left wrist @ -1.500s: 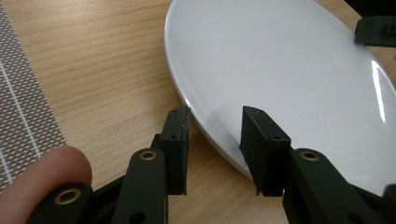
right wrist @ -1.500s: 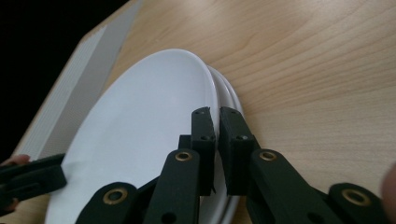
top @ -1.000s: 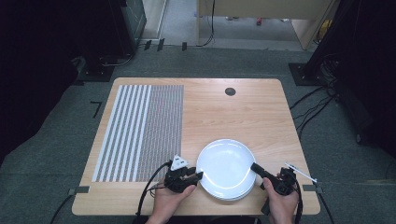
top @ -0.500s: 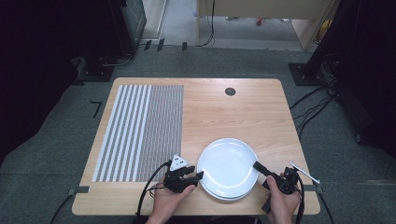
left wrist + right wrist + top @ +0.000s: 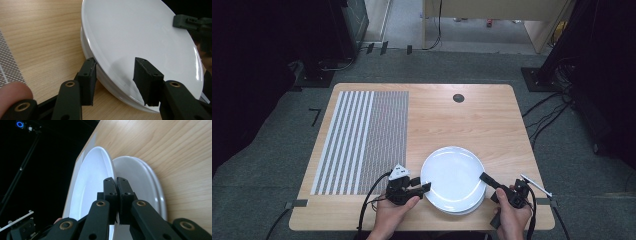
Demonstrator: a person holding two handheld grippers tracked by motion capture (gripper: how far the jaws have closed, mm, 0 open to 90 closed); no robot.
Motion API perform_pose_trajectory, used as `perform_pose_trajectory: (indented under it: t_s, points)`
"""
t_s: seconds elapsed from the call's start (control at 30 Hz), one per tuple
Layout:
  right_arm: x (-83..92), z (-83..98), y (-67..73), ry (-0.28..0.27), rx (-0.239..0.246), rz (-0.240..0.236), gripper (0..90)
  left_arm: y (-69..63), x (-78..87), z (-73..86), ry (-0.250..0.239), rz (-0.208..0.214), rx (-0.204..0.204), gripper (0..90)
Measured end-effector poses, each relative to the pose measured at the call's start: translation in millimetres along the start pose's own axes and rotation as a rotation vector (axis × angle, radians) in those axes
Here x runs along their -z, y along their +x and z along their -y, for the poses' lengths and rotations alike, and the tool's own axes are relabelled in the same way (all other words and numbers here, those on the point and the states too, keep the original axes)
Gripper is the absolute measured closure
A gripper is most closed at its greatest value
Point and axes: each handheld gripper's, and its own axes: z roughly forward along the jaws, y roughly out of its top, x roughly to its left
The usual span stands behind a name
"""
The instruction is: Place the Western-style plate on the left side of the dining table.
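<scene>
Since a second ago your left gripper (image 5: 426,187) has spread its jaws, which now straddle without pressing the 9 o'clock rim of the top plate (image 5: 453,175), while your right gripper (image 5: 486,177) pinches its 4 o'clock rim, tilting it above the stack (image 5: 147,185) at the table's (image 5: 472,120) near edge.

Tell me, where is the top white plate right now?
In the high view the top white plate sits at the table's near edge, right of the striped mat, lifted off the stack between both grippers.
</scene>
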Motion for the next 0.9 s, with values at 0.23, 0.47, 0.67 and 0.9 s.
perform_pose_trajectory:
  t_s: [0.23,0.47,0.67,0.9]
  points:
    - [-9.9,0.4,13.9,0.017,0.002,-0.040,88.5,6.6,14.3,-8.5,-0.046,-0.022,0.031,60.2]
    - [-35.1,-1.2,42.1,0.027,0.043,-0.062,88.5,25.6,37.7,-21.1,-0.094,-0.058,0.081,63.1]
    - [-63.0,-4.5,65.1,0.055,0.077,-0.079,88.5,43.8,57.3,-30.1,-0.123,-0.096,0.115,63.2]
    - [-97.7,-6.1,85.6,0.098,0.088,-0.094,88.5,64.7,76.1,-36.8,-0.142,-0.128,0.146,63.4]
